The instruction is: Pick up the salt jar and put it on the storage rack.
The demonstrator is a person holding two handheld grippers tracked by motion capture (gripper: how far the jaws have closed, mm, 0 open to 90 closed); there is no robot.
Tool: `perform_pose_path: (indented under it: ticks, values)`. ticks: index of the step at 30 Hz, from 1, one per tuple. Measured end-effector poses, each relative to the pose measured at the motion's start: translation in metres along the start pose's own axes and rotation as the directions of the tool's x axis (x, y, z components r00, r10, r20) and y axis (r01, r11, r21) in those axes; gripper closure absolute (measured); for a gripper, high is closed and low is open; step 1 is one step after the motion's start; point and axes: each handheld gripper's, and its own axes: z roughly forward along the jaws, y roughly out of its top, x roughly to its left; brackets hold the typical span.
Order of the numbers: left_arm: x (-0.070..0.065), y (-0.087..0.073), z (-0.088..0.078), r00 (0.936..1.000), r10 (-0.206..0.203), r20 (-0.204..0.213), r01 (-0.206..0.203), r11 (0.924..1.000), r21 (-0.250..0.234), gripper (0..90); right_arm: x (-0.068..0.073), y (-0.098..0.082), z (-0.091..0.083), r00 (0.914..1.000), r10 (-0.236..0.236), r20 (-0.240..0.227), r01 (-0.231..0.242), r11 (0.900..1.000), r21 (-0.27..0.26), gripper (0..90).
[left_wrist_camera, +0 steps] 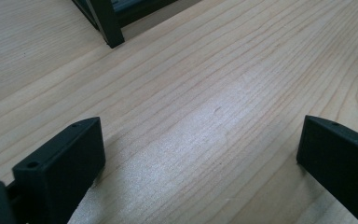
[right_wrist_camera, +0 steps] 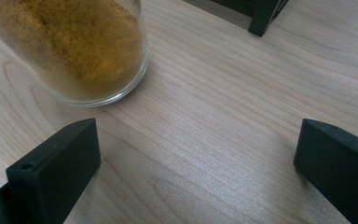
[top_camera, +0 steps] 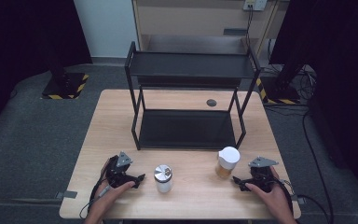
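Both grippers rested near the table's (top_camera: 121,100) front edge, jaws wide and empty. The spice jar (top_camera: 227,162) stood upright just beside the right gripper (top_camera: 244,183), toward its left jaw; the shaker (top_camera: 163,178) stood inward of the left gripper (top_camera: 137,179).

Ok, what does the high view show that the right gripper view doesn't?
The high view alone takes in both hands with the left gripper and right gripper, the metal-capped jar, the spice jar's white lid, and the whole black two-tier rack. The right gripper view alone shows the orange-brown powder through the glass of the spice jar, and that gripper's jaws wide apart with bare wood between. Both share the spice jar, a rack leg and the wooden table.
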Motion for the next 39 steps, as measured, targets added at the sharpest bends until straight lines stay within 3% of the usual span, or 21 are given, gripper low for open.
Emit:
perform_pose_path:
  ticks: [18,26,39]
  values:
    - [0.004,-0.001,-0.004,0.9971,0.051,0.056,-0.052,0.9986,0.005,0.8,0.0,0.0,0.0,1.0,0.0,0.0,0.0,1.0,0.0,1.2]
    - [0.001,-0.001,-0.008,0.9914,0.103,0.081,-0.102,0.9947,-0.014,1.0,0.0,0.0,0.0,1.0,0.0,0.0,0.0,1.0,0.0,1.2]
    - [0.0,0.001,-0.013,0.9747,0.17,0.146,-0.166,0.9854,-0.036,1.2,0.0,0.0,0.0,1.0,0.0,0.0,0.0,1.0,0.0,1.2]
